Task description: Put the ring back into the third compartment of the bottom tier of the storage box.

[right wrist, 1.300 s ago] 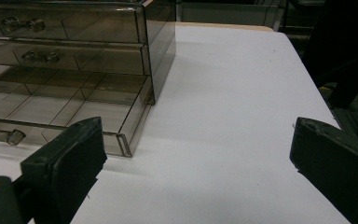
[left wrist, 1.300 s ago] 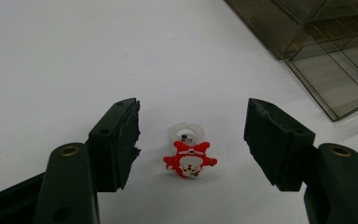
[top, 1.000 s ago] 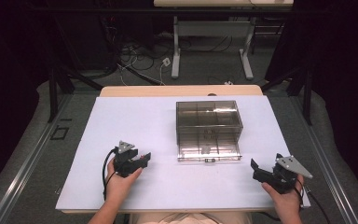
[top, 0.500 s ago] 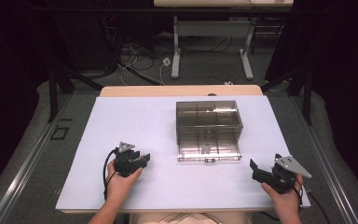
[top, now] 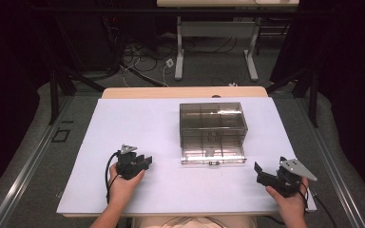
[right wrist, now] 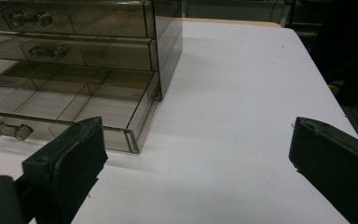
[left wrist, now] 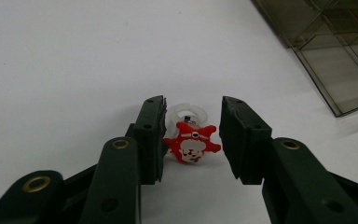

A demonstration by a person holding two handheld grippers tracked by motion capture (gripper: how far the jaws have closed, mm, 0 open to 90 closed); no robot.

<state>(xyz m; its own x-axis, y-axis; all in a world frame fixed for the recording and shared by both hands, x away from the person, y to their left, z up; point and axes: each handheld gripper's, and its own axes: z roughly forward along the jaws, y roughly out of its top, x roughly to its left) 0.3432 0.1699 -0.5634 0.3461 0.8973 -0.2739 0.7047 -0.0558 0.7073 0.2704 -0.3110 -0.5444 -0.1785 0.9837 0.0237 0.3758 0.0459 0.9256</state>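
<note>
While the left gripper [left wrist: 191,140] rests low over the white table [top: 138,128] with its jaws partly spread, a small red ring-shaped charm [left wrist: 191,145] with a clear plastic band lies on the surface between them, close to or touching the jaw seen at left in the left gripper view and clear of the other; nothing is pinched yet. Should the jaws close off-centre, the charm could be pushed sideways, tip onto its band, or squirt out, because it is light and rounded and sits nearer one pad. In the high view, the smoked-plastic drawer box [top: 212,133] stands well apart, toward the table's middle, with its bottom drawer [right wrist: 70,109] pulled open; its small compartments leave little margin for a drop, and a jaw could catch the drawer front. The right gripper [right wrist: 196,163] sits wide open and empty near the table's right front corner.
</note>
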